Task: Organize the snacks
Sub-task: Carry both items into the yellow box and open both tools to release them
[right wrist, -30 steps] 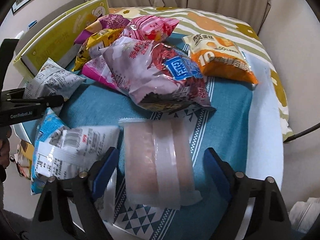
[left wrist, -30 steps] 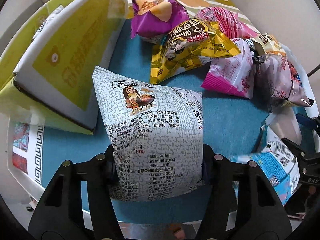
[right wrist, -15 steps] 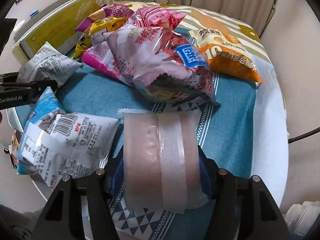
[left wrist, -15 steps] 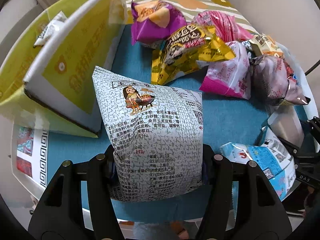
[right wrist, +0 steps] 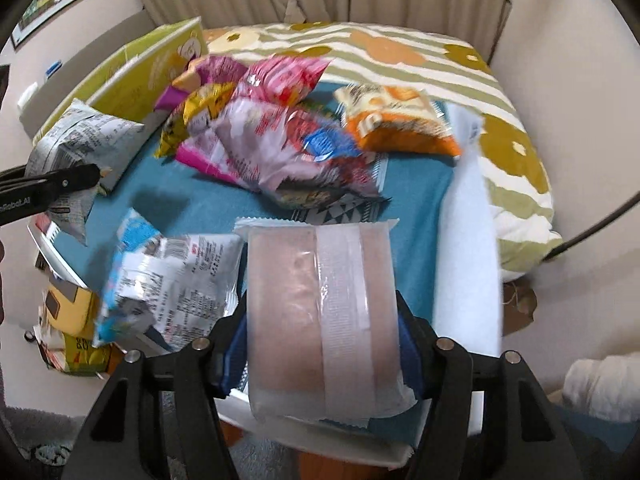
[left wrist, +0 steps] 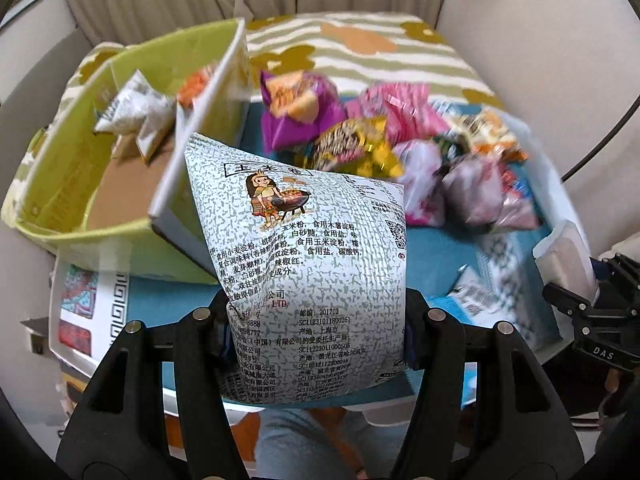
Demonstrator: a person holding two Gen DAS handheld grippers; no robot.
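Note:
My left gripper (left wrist: 316, 332) is shut on a grey-white speckled snack bag (left wrist: 304, 248) and holds it upright above the blue cloth (left wrist: 448, 248). That gripper also shows at the left of the right wrist view, as the left gripper (right wrist: 60, 184) with the same speckled bag (right wrist: 80, 140). My right gripper (right wrist: 322, 352) is shut on a pale pink translucent packet (right wrist: 316, 288), its pads pressing both sides. A green open box (left wrist: 60, 184) stands at the left and holds a similar speckled bag (left wrist: 132, 116).
A pile of snack bags lies on the cloth: purple (left wrist: 296, 120), yellow (left wrist: 352, 148), pink (right wrist: 280, 76), orange (right wrist: 396, 120). A blue-white bag (right wrist: 168, 276) lies near the front edge. A striped bedcover (right wrist: 400, 48) and curtains are behind.
My right gripper closed on the pink packet and lifted it. My left gripper rose with the speckled bag, and the inside of the green box came into view.

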